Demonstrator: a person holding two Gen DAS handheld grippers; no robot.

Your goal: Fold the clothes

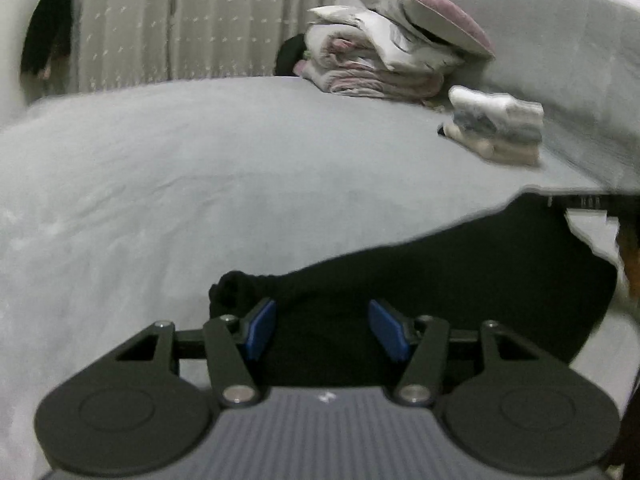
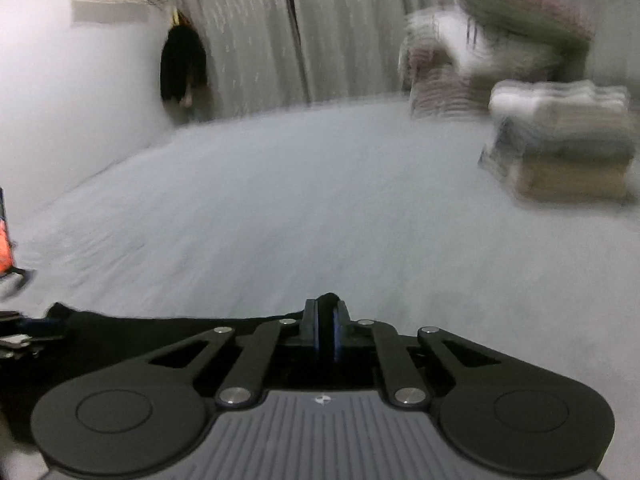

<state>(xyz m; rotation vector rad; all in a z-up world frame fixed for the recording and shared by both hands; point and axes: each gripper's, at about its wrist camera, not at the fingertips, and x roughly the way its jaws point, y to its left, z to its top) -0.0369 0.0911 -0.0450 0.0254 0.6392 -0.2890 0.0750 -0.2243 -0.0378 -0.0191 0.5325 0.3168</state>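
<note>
One black garment (image 1: 440,264); two tools

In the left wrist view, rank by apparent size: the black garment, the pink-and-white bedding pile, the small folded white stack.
1. Black garment, though nearest the camera, so inflated.
2. Pink-and-white bedding pile.
3. Small folded white stack.

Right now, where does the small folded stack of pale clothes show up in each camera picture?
Left wrist view: small folded stack of pale clothes, upper right, on the grey bed.
Right wrist view: same stack, far right, blurred.
Shared landmark: pink-and-white bedding pile behind it.
</note>
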